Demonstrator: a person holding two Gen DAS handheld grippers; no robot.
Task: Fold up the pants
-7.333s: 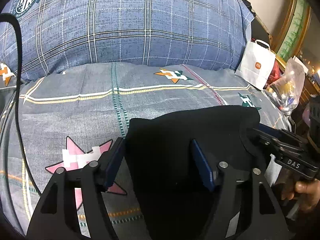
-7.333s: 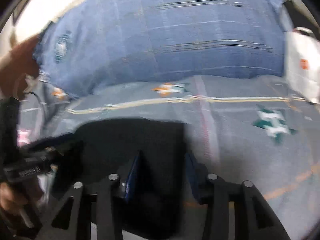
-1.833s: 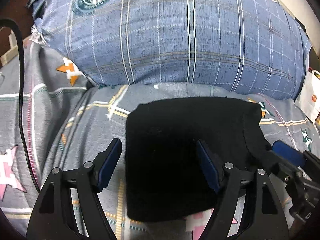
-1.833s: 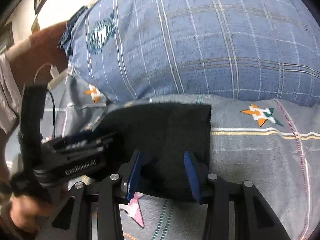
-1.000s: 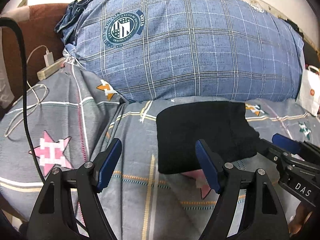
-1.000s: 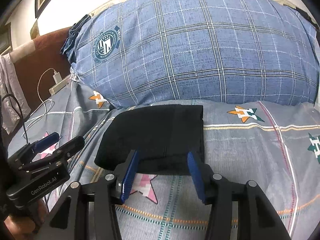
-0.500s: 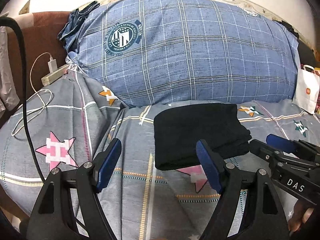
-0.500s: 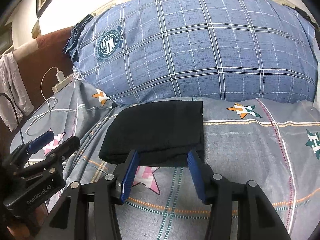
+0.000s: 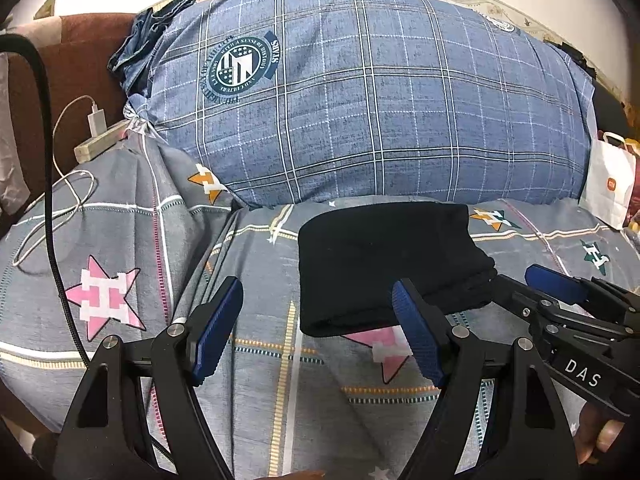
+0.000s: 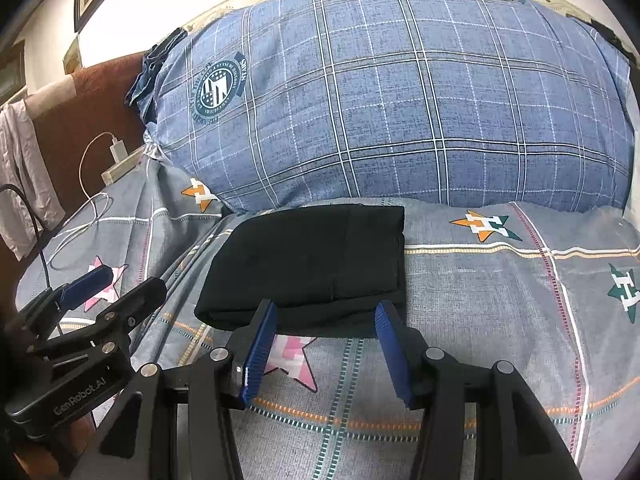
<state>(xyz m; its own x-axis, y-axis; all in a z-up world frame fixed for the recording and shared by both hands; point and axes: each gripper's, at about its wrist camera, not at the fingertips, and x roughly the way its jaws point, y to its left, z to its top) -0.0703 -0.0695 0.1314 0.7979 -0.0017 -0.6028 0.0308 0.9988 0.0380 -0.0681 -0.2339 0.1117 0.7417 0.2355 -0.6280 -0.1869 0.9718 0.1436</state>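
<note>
The black pants (image 9: 384,264) (image 10: 316,264) lie folded into a compact rectangle on the grey patterned bedspread (image 9: 120,240), just in front of the big blue plaid pillow. My left gripper (image 9: 316,300) hovers short of the bundle's near-left corner, jaws wide open and empty. My right gripper (image 10: 324,320) hangs just before the bundle's near edge, jaws apart with only the bedspread between them. Each gripper also shows in the other's view: the right gripper (image 9: 520,284) at the right side, the left gripper (image 10: 112,284) at the lower left.
A blue plaid pillow (image 9: 360,100) fills the back. A white power strip (image 9: 98,146) with charger and cable lies at the left by a brown headboard. A white paper bag (image 9: 608,184) stands at the far right. A black cable (image 9: 52,200) runs down the left.
Both grippers have drawn back from the folded pants, which earlier lay between the jaws and now sit free on the bed. Over the last half second the views barely shift.
</note>
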